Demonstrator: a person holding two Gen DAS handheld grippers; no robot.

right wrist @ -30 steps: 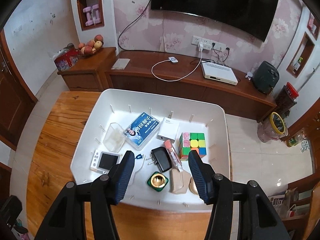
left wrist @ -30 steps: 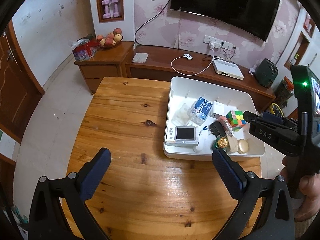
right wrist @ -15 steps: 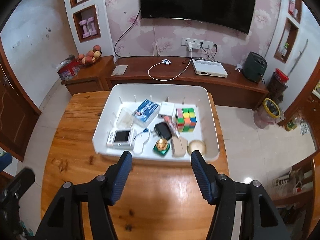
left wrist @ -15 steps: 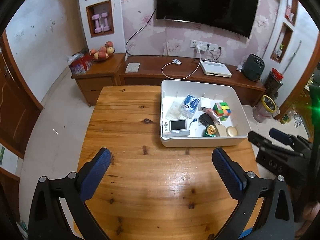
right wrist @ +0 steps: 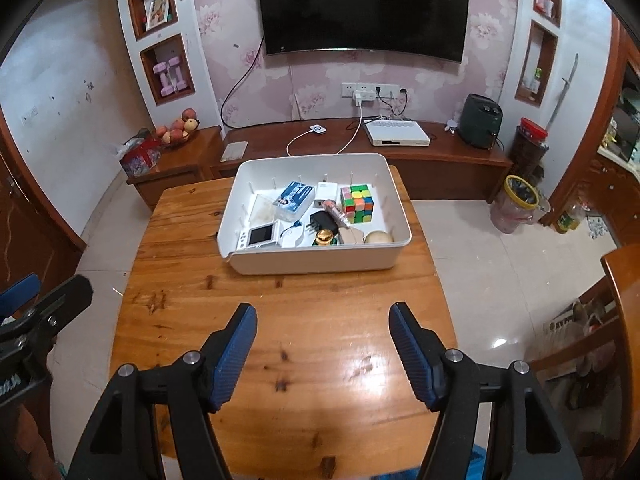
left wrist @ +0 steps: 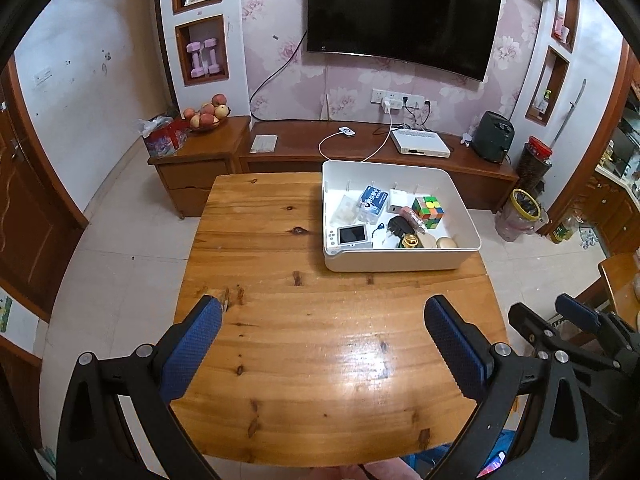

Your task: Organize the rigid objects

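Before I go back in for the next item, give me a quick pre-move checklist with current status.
1. Left hand-held gripper open, nothing held: ok.
2. Right hand-held gripper open, nothing held: ok.
3. White bin sits flat on the wooden table: ok.
4. Bare table between both grippers and the bin's near wall: ok.
5. Rubik's cube upright with open space on its right side: ok.
6. Black charger free to lift: cannot tell, a pink item lies against it.

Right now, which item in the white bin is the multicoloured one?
The puzzle cube, near the white bin's far right side: its faces are grids of bright squares, unlike the white, black and beige items around it.
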